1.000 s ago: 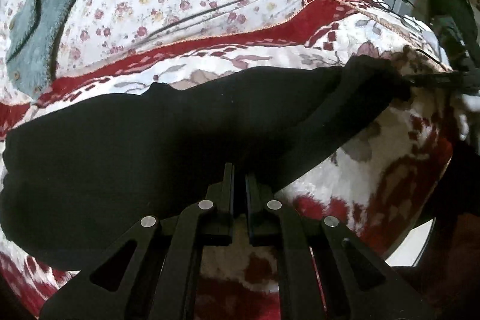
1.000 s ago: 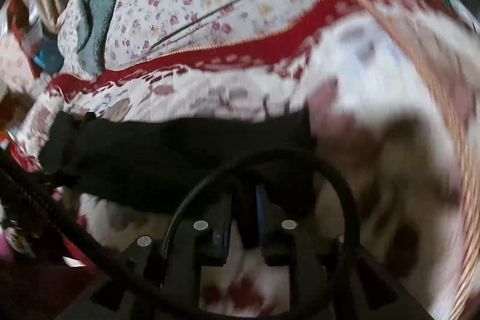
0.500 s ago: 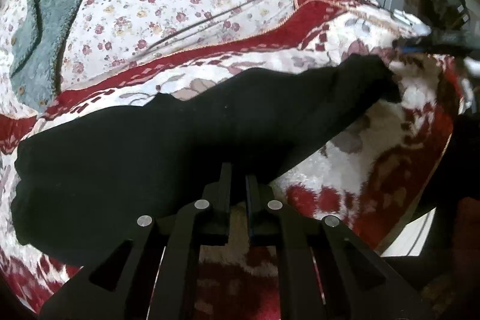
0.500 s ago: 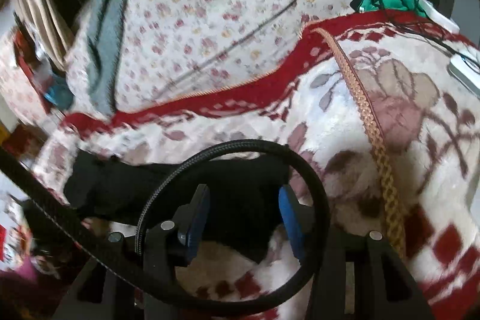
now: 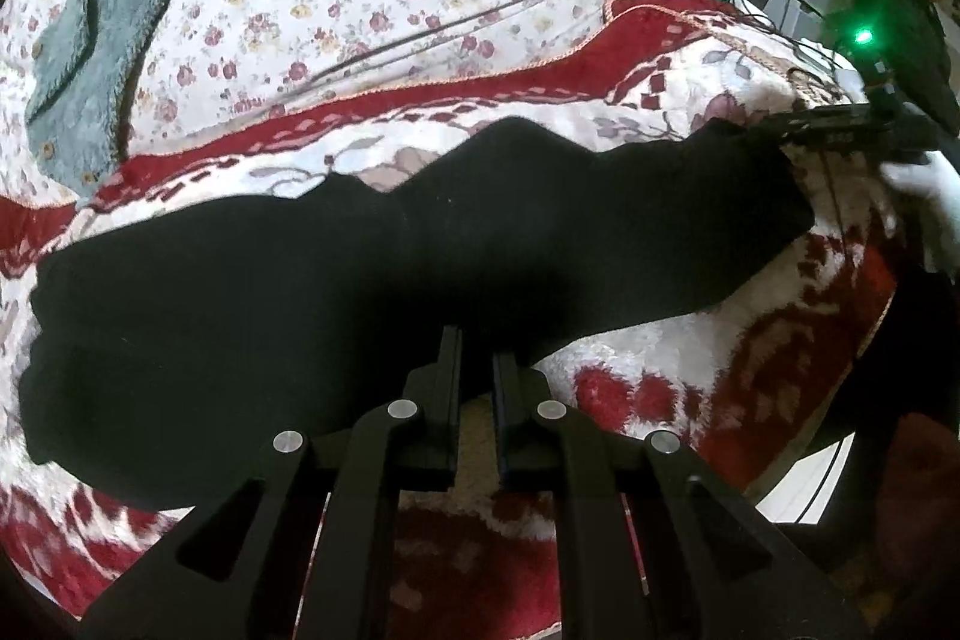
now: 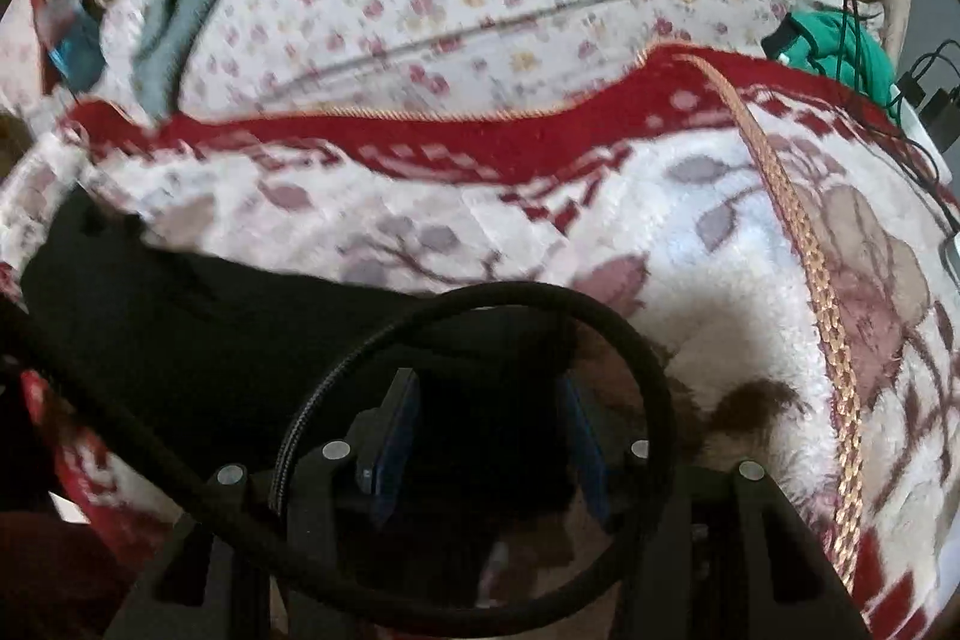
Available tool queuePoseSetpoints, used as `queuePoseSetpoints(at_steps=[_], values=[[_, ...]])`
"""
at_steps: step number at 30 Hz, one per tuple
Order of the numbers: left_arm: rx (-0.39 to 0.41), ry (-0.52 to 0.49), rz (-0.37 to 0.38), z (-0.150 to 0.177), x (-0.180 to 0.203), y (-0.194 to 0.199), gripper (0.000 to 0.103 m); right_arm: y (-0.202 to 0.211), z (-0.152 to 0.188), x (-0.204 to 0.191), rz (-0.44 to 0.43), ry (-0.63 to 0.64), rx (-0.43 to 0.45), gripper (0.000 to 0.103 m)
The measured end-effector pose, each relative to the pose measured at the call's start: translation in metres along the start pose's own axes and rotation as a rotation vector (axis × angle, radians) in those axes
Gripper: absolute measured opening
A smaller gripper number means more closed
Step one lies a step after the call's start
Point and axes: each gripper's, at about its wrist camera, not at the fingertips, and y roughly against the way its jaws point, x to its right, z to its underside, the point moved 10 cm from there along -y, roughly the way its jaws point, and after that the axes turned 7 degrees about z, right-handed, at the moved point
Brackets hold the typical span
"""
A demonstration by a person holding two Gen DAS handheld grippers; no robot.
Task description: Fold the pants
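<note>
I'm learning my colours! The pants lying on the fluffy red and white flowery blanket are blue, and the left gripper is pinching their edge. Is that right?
Not quite. The soft cloth pants are black, not blue; the left wrist view shows it clearly. The rest holds: they lie on the fluffy red and white flowery blanket, and the left gripper is shut on their near edge.
</note>
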Motion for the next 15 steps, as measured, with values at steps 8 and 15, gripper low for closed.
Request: queuePoseSetpoints(at_steps=[8,15], values=[[-0.006,0.062,0.021,-0.001,-0.003,-0.008,0.006,-0.033,0.009,-0.012,-0.064,0.032,-0.106,0.036],[0.012,0.129,0.055,-0.007,-0.002,-0.013,0.006,-0.027,0.007,-0.031,-0.004,0.217,-0.065,0.003]])
